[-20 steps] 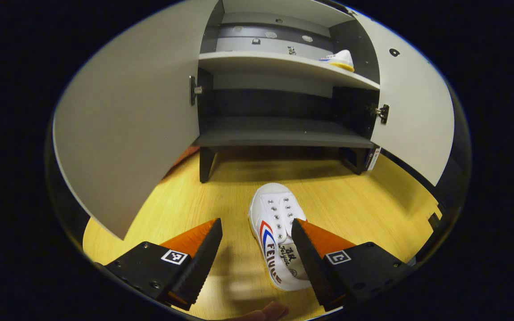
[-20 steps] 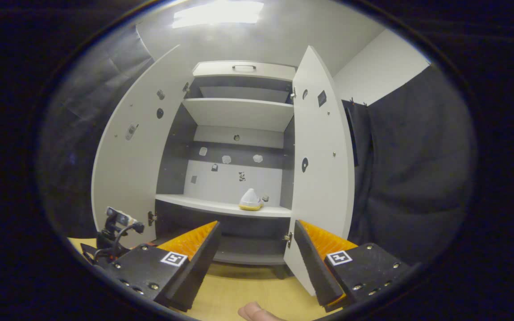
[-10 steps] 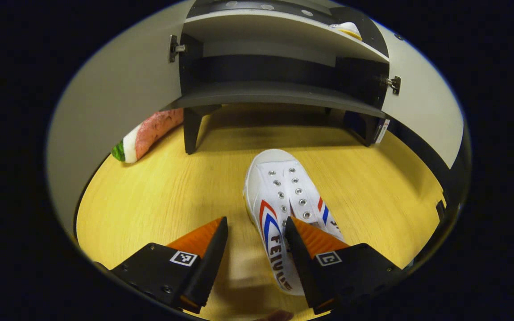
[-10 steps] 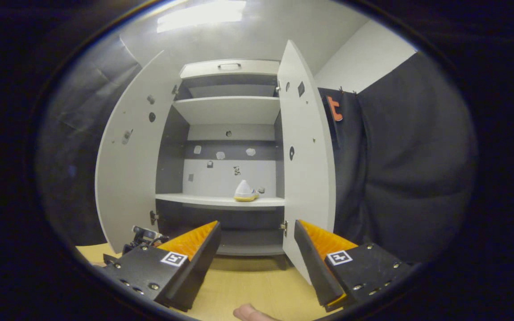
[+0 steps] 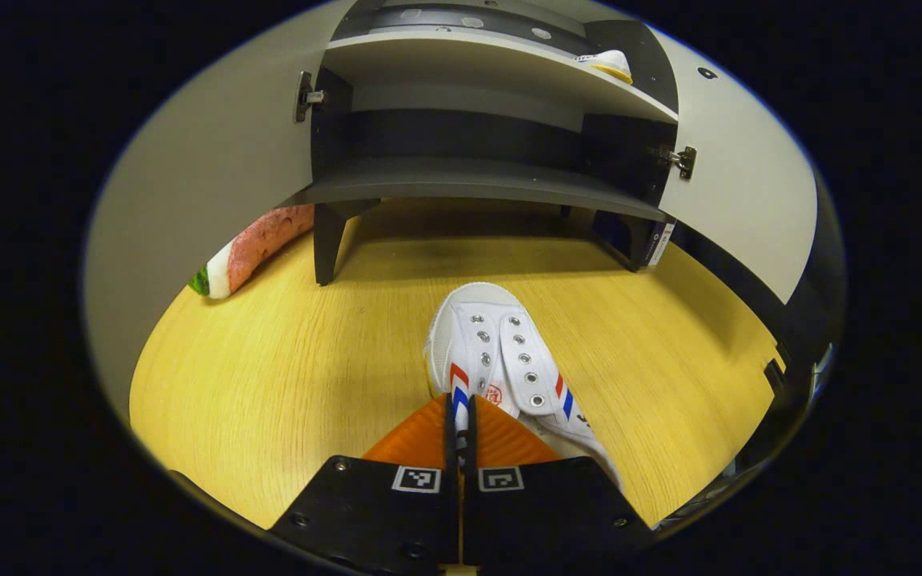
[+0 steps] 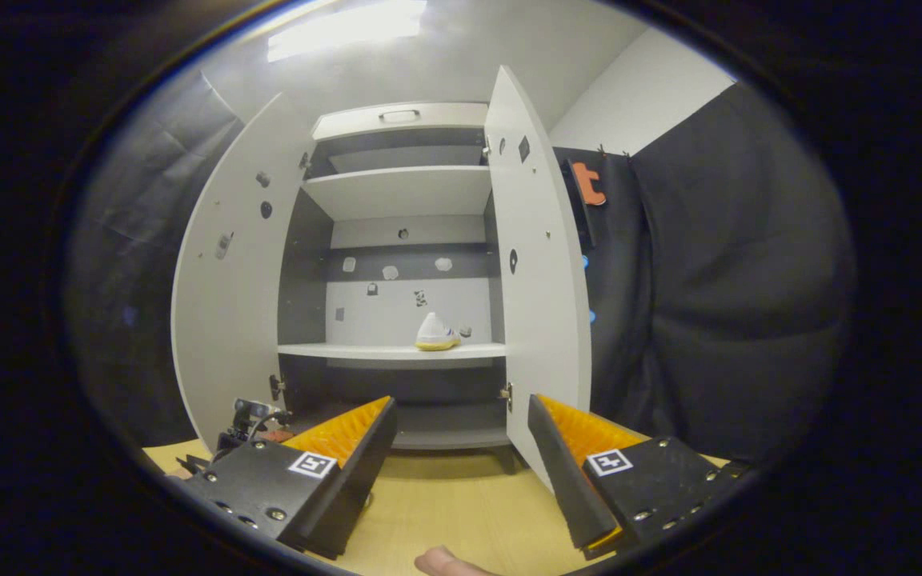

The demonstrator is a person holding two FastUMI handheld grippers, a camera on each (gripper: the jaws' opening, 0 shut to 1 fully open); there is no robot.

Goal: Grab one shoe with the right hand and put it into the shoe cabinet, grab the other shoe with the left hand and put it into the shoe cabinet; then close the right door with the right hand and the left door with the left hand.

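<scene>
So the shoe (image 5: 501,364) on the wooden surface (image 5: 285,376) is a white canvas sneaker with metal eyelets and red and blue stripes on the sides, toe pointing at 12 o'clock toward the cabinet (image 5: 477,172). The left claw (image 5: 461,424) has its fingers pinched together on the shoe's side edge at the heel end, so it's gripping it. The second shoe (image 6: 435,334), white with a yellowish sole, already sits on the cabinet's middle shelf (image 6: 393,350), over at the right end near the right door (image 6: 537,304). That makes two shoes total, one in and one out. Both doors are wide open, the left door (image 6: 225,320) at about 9 o'clock in the right gripper view. I count three shelves and a floor panel inside, all bare except that middle one. The right claw (image 6: 461,444) hangs open in front of the cabinet with nothing between its fingers. There's also a pink, white and green thing (image 5: 249,248) lying at 10 o'clock beside the cabinet leg, can't tell what it is.
</scene>
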